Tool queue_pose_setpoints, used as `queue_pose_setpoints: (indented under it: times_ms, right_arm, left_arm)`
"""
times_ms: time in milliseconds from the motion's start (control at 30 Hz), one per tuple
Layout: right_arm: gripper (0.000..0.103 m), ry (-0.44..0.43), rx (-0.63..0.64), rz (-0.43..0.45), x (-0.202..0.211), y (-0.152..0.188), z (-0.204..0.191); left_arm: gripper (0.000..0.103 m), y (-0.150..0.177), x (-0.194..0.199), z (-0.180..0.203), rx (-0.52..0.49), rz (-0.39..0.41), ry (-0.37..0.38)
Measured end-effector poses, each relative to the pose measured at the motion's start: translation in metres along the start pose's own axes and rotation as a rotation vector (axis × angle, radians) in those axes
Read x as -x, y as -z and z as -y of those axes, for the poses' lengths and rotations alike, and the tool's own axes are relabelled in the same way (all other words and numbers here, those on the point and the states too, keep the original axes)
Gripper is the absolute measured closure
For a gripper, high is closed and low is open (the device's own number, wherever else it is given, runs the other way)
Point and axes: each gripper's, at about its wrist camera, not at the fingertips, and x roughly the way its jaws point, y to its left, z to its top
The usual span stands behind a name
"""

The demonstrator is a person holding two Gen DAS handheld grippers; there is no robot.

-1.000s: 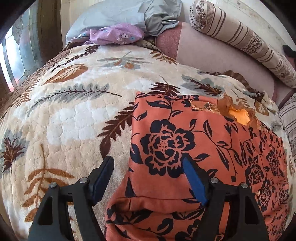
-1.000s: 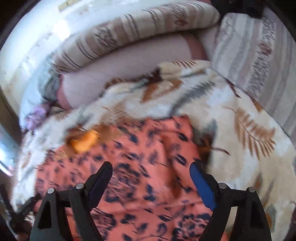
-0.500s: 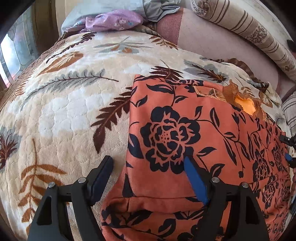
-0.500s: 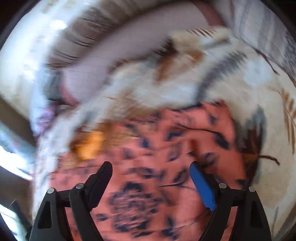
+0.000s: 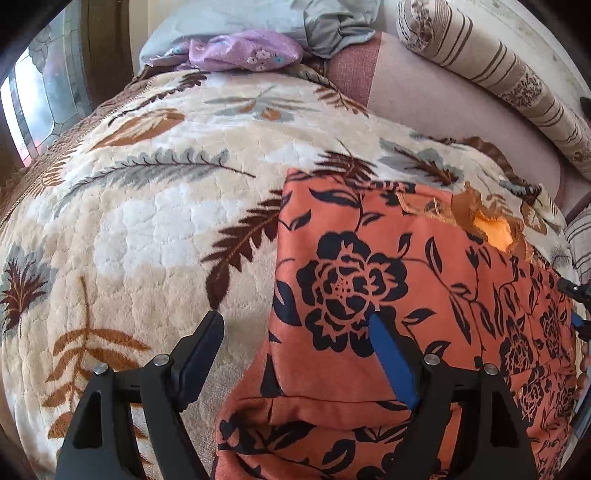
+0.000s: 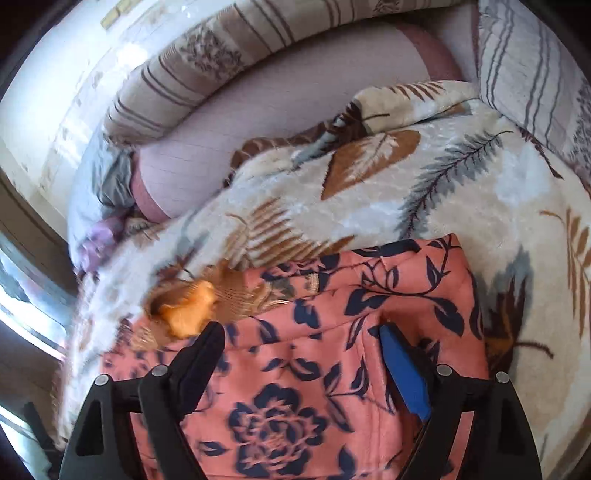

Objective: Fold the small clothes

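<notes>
An orange garment with a dark floral print [image 5: 388,295] lies spread on a leaf-patterned blanket [image 5: 147,221]. It also shows in the right wrist view [image 6: 314,369]. Its collar with a bright orange lining [image 5: 495,232] sits at the far right in the left wrist view, and at the left in the right wrist view [image 6: 188,306]. My left gripper [image 5: 295,332] is open and empty over the garment's near left edge, where a fold bunches up. My right gripper [image 6: 301,341] is open and empty above the garment near its collar. The right gripper's tip shows at the right edge of the left wrist view [image 5: 576,299].
A striped bolster pillow [image 5: 498,74] and a pink cushion [image 5: 443,110] lie at the back. A purple floral cloth [image 5: 247,55] and grey fabric [image 5: 332,22] are piled at the far end. A window [image 5: 33,99] is to the left. Another striped pillow [image 6: 535,74] lies to the right.
My right gripper has swung across the garment towards its collar end, with motion blur along the way. My left gripper stays almost still at the garment's near edge. Both remain open.
</notes>
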Motion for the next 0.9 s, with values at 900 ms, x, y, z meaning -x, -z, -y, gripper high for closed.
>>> queue_pose_setpoints:
  times_ms: [900]
  right_arm:
    - [0.016, -0.249, -0.079, -0.147, 0.185, 0.223, 0.163]
  left_arm:
    - [0.022, 0.151, 0.109, -0.055, -0.075, -0.082, 0.142]
